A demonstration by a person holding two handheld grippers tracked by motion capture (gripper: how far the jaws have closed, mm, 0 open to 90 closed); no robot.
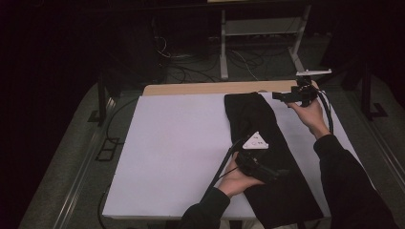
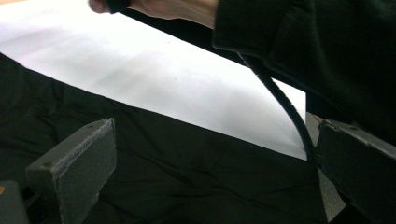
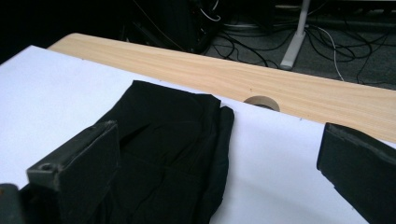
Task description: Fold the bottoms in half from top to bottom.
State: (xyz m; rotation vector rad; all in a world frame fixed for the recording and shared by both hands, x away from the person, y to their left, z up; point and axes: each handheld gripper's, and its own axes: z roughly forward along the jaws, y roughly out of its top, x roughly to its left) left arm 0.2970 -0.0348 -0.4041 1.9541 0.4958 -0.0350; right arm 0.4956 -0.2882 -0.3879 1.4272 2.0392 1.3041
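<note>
Now table (image 1: 172, 143): black cloth (image 1: 267, 143) folded lengthwise, far edge to near right corner. Left hand-held gripper (image 1: 282, 174) spread over near end; right hand-held gripper (image 1: 279, 96) spread at far end, nothing pinched. Risk: trailing cable snags cloth, spoils fold.

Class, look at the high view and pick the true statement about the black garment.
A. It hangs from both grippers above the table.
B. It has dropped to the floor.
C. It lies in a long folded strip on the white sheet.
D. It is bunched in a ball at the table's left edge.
C: the black garment lies flat as a long strip on the white sheet, with both grippers open and off it.
</note>
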